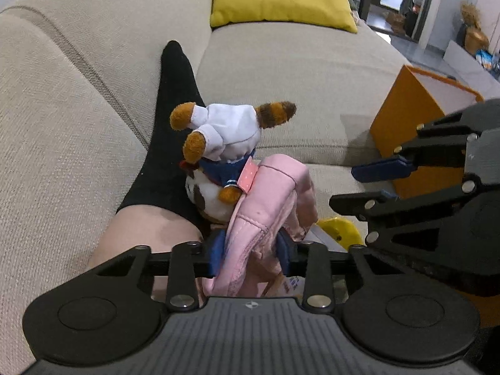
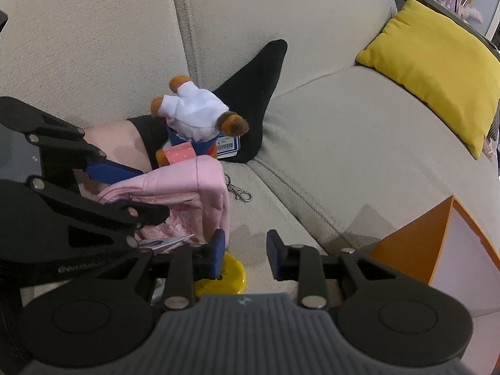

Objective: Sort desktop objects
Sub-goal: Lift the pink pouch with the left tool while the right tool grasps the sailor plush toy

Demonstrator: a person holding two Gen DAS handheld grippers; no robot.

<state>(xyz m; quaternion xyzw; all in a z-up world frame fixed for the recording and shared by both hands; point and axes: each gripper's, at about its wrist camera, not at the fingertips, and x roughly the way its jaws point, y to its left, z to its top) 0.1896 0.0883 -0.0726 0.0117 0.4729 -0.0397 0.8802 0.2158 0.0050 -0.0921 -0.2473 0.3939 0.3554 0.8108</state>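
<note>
A pink pouch (image 1: 268, 206), with a plush toy (image 1: 225, 143) clipped to it, sits at centre frame, pinched between the closed fingers of the left gripper (image 1: 251, 251) above a beige sofa (image 1: 281, 72). The right gripper (image 2: 245, 254), lower centre, gapes empty just beside it. A yellow cushion (image 2: 437, 62) and orange box (image 2: 415, 247) lie right.

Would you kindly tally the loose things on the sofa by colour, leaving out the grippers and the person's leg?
Yellow: 2, the cushion and the disc
Pink: 1, the pouch
Orange: 1, the box
Brown and white: 1, the plush toy
Silver: 1, the clasp
Total: 6
</note>
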